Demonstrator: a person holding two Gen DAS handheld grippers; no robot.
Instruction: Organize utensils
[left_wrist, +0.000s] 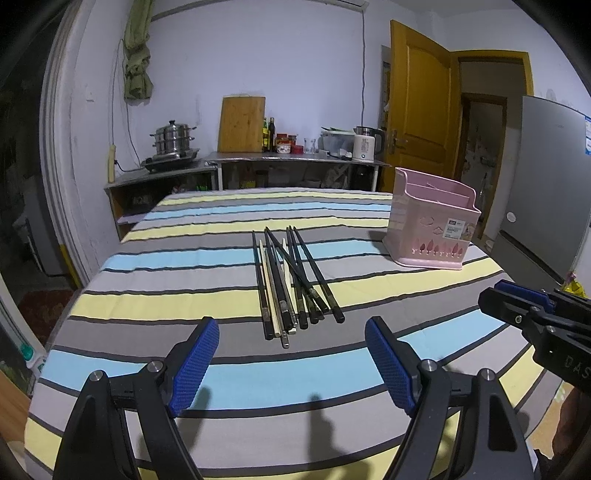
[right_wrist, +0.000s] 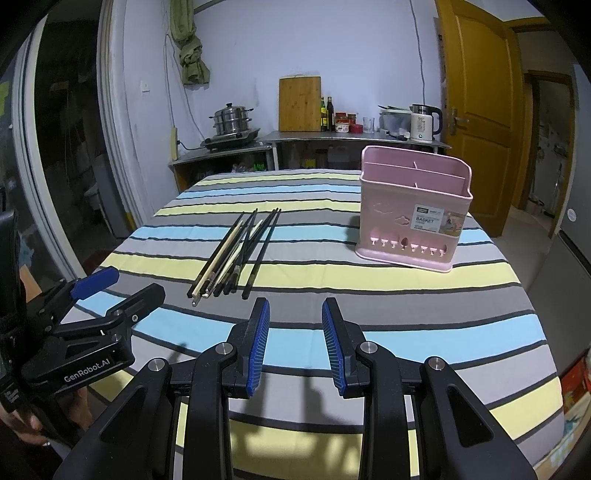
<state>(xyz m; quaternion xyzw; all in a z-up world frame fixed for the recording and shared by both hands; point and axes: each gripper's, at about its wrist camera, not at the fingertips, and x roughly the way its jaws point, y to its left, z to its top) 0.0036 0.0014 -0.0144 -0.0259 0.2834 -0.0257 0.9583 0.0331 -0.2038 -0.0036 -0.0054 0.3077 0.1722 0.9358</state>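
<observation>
Left tongs (left_wrist: 291, 365) nearest, blue pads wide apart, empty, above striped cloth (left_wrist: 184, 280) on counter. Right tongs (right_wrist: 294, 343) alongside, pads parted by narrower gap, also empty. Just beyond left tongs: chopsticks (left_wrist: 291, 284) in loose bundle flat on cloth, dark ones mixed with pale ones, some crossing, tips pointing away. Farther right, well apart from bundle: pink basket (right_wrist: 413, 210) upright, inner dividers visible, label on front

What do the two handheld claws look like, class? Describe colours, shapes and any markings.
Both the left claw and right claw have black angular plastic frames, silver pivot bolts, and blue textured pads on their fingers. The left one's body reads GenRobot.AI in white.
</observation>
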